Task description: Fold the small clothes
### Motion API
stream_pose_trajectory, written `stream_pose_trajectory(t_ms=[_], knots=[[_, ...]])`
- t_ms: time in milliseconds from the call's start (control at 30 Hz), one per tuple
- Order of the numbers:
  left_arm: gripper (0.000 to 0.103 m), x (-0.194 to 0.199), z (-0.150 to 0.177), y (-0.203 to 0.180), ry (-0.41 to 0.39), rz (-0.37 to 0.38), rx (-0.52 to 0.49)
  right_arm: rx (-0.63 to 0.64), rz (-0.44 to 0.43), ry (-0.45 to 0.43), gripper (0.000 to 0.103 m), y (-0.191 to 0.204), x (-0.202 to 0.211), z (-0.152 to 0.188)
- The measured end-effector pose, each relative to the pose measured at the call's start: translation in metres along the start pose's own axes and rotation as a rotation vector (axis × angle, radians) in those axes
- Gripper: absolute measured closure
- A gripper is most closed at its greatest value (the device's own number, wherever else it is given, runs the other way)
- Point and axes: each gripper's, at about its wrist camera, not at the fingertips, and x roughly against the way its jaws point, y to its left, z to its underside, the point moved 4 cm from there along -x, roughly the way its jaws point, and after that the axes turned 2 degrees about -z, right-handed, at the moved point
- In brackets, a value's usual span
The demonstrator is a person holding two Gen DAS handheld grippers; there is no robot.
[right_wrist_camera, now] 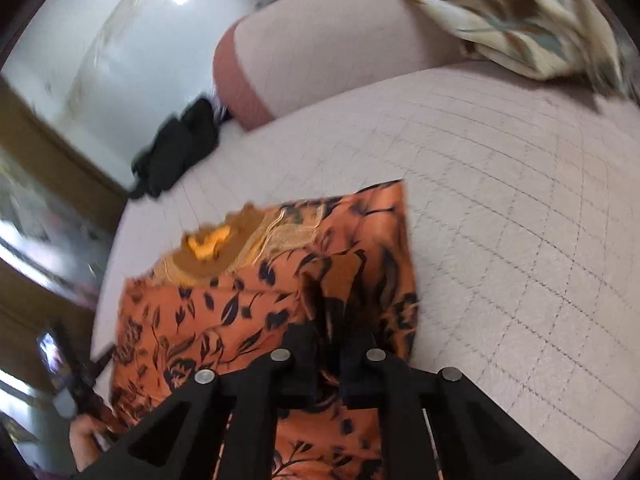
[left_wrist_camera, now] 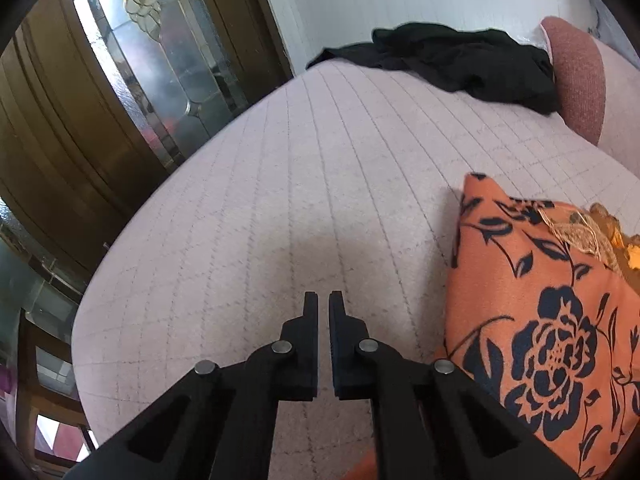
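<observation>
So the orange floral garment (right_wrist_camera: 248,304) is lying on the pale quilted bed cover (right_wrist_camera: 500,220), toward the side nearest the wooden doors, with its embroidered gold neckline (right_wrist_camera: 240,240) pointing away toward the far wall. The right gripper (right_wrist_camera: 330,344) is sitting right over the near edge of it, and its jaws are clamping a bunched-up ridge of the orange fabric between them, so that bit is puckering up off the cover. The right view is pretty blurry though.

The left gripper (left_wrist_camera: 323,304) is hovering over bare quilt just beside the garment's (left_wrist_camera: 540,320) left edge, not touching it, jaws nearly together with only a thin slit showing and nothing in between.

Further out, a crumpled black garment (left_wrist_camera: 440,60) is lying by the far corner, next to a pink bolster (left_wrist_camera: 576,80). A leaf-print pillow (right_wrist_camera: 520,20) is sitting well off to the right.
</observation>
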Motion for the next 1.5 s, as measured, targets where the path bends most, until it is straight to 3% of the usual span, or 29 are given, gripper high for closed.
stream_pose_trajectory(t_ms=[133,200,300,367,433,467,500,600,700,767,833,867,900,1033,1200,1267,1400,1500], knots=[[0.101,0.008,-0.008,0.022,-0.067,-0.085,0.05,-0.034,-0.228,0.022,0.096,0.052,0.037,-0.022],[0.101,0.007,-0.01,0.035,-0.06,-0.093,0.093,-0.091,-0.353,-0.003,0.096,0.065,0.06,-0.036],[0.101,0.003,-0.01,0.044,-0.029,-0.065,0.129,-0.207,-0.455,-0.031,0.095,0.051,0.075,-0.05],[0.101,0.004,-0.011,0.042,-0.031,-0.066,0.119,-0.32,-0.43,0.058,0.094,0.017,0.05,-0.045],[0.101,0.005,-0.011,0.04,-0.031,-0.056,0.108,-0.505,-0.269,0.218,0.091,-0.04,0.01,-0.019],[0.101,0.006,-0.011,0.038,-0.033,-0.052,0.104,-0.598,-0.125,0.259,0.091,-0.075,0.001,-0.002],[0.101,0.008,-0.011,0.036,-0.036,-0.05,0.098,-0.646,-0.047,0.246,0.091,-0.099,0.001,0.008],[0.101,0.016,-0.013,0.031,-0.06,-0.021,0.083,-0.711,0.028,0.16,0.089,-0.136,0.016,0.019],[0.101,0.028,-0.015,0.017,-0.103,0.019,0.039,-0.601,0.14,0.077,0.089,-0.132,0.037,0.011],[0.096,0.033,-0.014,0.006,-0.117,0.052,0.002,-0.509,0.102,0.038,0.089,-0.11,0.043,0.002],[0.073,0.035,-0.011,-0.009,-0.115,0.094,-0.046,-0.391,0.02,0.013,0.089,-0.077,0.042,-0.003],[0.049,0.035,-0.009,-0.014,-0.112,0.103,-0.065,-0.346,-0.013,0.016,0.089,-0.062,0.039,-0.002],[0.033,0.036,-0.007,-0.021,-0.112,0.111,-0.091,-0.303,-0.047,0.023,0.089,-0.046,0.034,0.001],[0.03,0.038,-0.001,-0.04,-0.119,0.102,-0.183,-0.158,-0.089,0.091,0.089,0.002,-0.001,0.022],[0.03,0.035,0.002,-0.049,-0.104,0.101,-0.216,-0.112,0.02,0.227,0.091,0.014,-0.07,0.037],[0.03,0.036,0.002,-0.048,-0.104,0.104,-0.208,-0.112,-0.006,0.186,0.091,0.014,-0.077,0.025],[0.03,0.043,-0.001,-0.049,-0.129,0.122,-0.193,-0.142,-0.029,0.205,0.091,0.01,-0.072,0.009],[0.03,0.054,0.0,-0.054,-0.152,0.172,-0.204,-0.112,-0.034,0.137,0.088,0.014,-0.052,0.001]])
